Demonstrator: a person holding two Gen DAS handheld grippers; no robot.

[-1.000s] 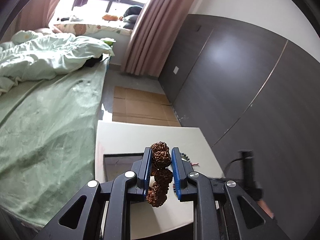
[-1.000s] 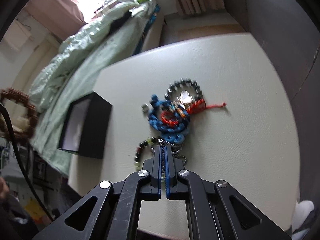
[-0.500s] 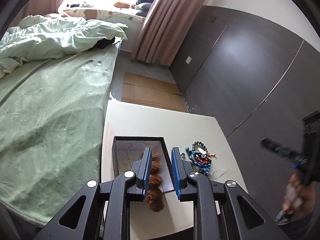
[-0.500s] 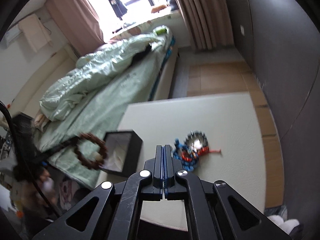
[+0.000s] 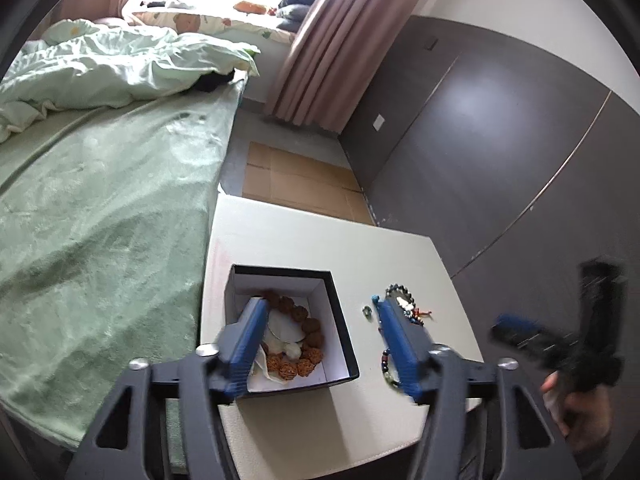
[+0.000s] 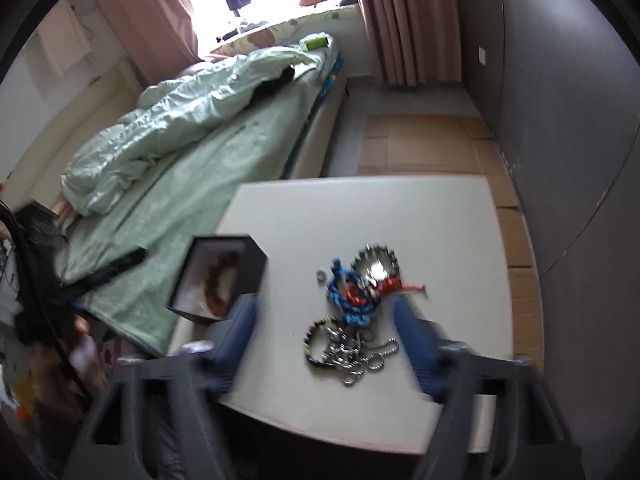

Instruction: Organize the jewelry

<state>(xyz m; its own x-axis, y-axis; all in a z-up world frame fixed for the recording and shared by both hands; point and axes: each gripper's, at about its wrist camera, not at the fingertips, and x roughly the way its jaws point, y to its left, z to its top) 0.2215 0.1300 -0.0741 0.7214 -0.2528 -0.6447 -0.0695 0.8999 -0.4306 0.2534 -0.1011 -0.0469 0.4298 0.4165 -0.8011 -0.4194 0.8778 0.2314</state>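
Note:
A black box with a white inside [image 5: 340,322] stands on the white table [image 5: 304,240]. A brown knobbly bead bracelet [image 5: 308,336] lies in it. My left gripper [image 5: 324,344] is open and empty above the box. A pile of jewelry [image 6: 360,288] with blue beads, a dark bead bracelet and silver chains [image 6: 352,354] lies right of the box [image 6: 256,268]. The bracelet in the box also shows in the right wrist view [image 6: 218,284]. My right gripper [image 6: 324,340] is open and empty above the chains, blurred.
A bed with a green cover [image 5: 92,216] runs along the table's left side. Dark wardrobe panels [image 5: 500,128] stand to the right. Cardboard sheets [image 5: 296,184] lie on the floor beyond the table. The other hand and gripper [image 5: 568,344] show blurred at right.
My left gripper opened and let the brown bracelet drop into the box. My right gripper opened from shut and came down toward the jewelry pile.

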